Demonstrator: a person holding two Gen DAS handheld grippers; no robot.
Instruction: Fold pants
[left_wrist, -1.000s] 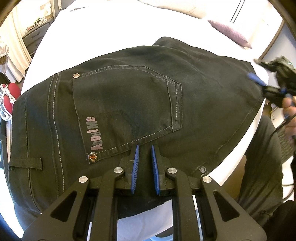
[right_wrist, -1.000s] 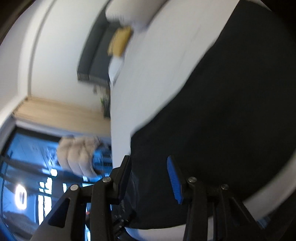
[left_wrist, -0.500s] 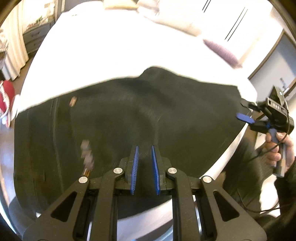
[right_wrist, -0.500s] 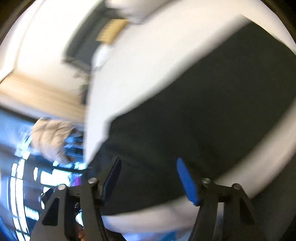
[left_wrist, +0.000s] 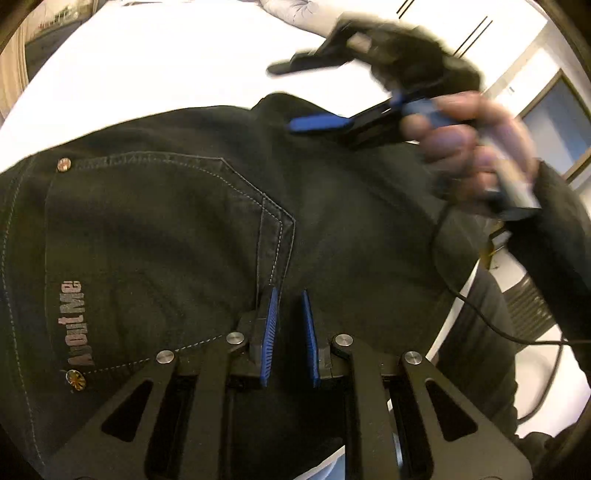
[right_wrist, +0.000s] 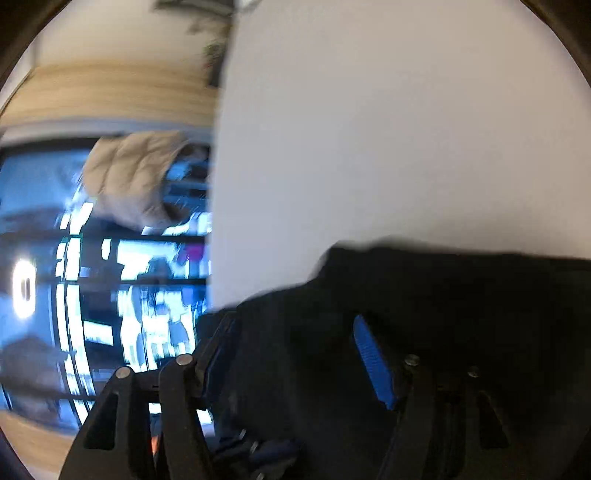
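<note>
The black pants (left_wrist: 177, 236) lie spread on a bed with a white sheet (left_wrist: 155, 70). They show their back side: a back pocket (left_wrist: 159, 254) with light stitching, a metal rivet (left_wrist: 64, 165) at its upper corner and another (left_wrist: 75, 380) at its lower corner, and a line of grey letters (left_wrist: 74, 323) along the pocket edge.

The left tongs (left_wrist: 288, 328) point down at the pants, just to the right of the pocket's edge. Their two blue pads stand almost together, with only a narrow gap. The black cloth shows through this gap, but the pictures do not show clearly if any cloth is pinched between the pads.

The right tongs (left_wrist: 306, 96) are blurred in the left wrist view. A hand (left_wrist: 469, 155) in a dark sleeve (left_wrist: 565, 243) holds them above the far part of the pants, near the far edge of the cloth. A thin cable (left_wrist: 491, 317) hangs from the handle. In the right wrist view the right tongs (right_wrist: 295, 354) are about half open, and they have just been closing a little. The dark cloth (right_wrist: 443, 295) lies under and between the two fingers, but the pads do not press on it. Beyond the cloth there is the white sheet (right_wrist: 388, 129), and at the left a beige padded jacket (right_wrist: 133, 177) before a dark window (right_wrist: 44, 258).
</note>
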